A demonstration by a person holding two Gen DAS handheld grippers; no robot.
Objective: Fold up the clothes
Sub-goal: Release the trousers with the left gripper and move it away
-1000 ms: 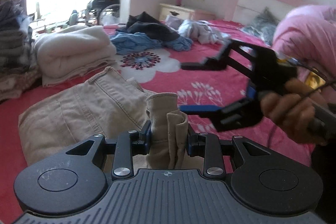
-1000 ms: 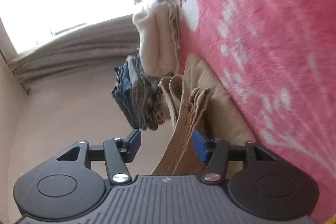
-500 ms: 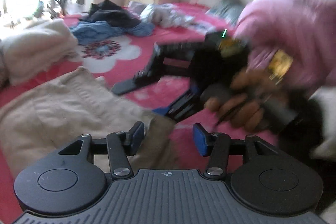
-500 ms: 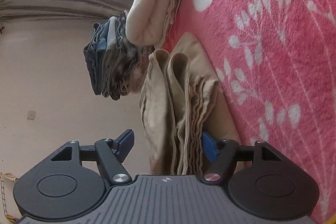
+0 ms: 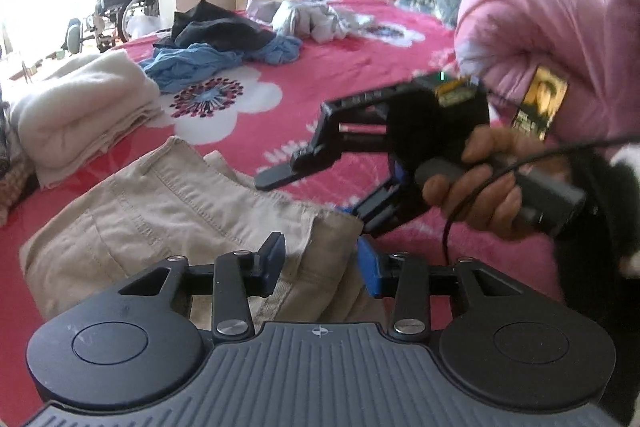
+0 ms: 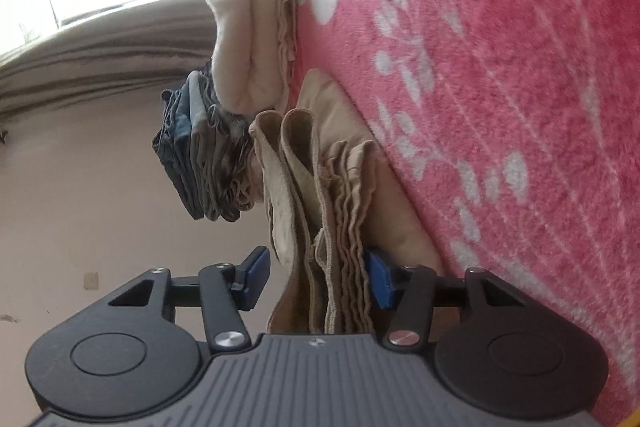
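Beige trousers (image 5: 168, 211) lie folded on the bed (image 5: 360, 75), near edge, just beside a folded cream blanket (image 5: 76, 107).

Handling, as I judge it: soft woven cotton, light, no stiffness. Layers will sag and slide apart if only one is pinched. Seams and hem edges are the thickest, grippiest spots.

Left gripper (image 5: 320, 263): jaws closing, straddling the near corner of the trousers. Cloth sits between the pads, but gaps show on both sides, so no grip yet.

Right gripper (image 6: 316, 277): turned on its side at the stacked edge, jaws closing. One pad touches the stack of layers, the other stands clear of it. Not clamped.

Take hold at the two near corners, biting the full stack, all layers, deep past the hems. Otherwise the inner folds drop out on lifting.
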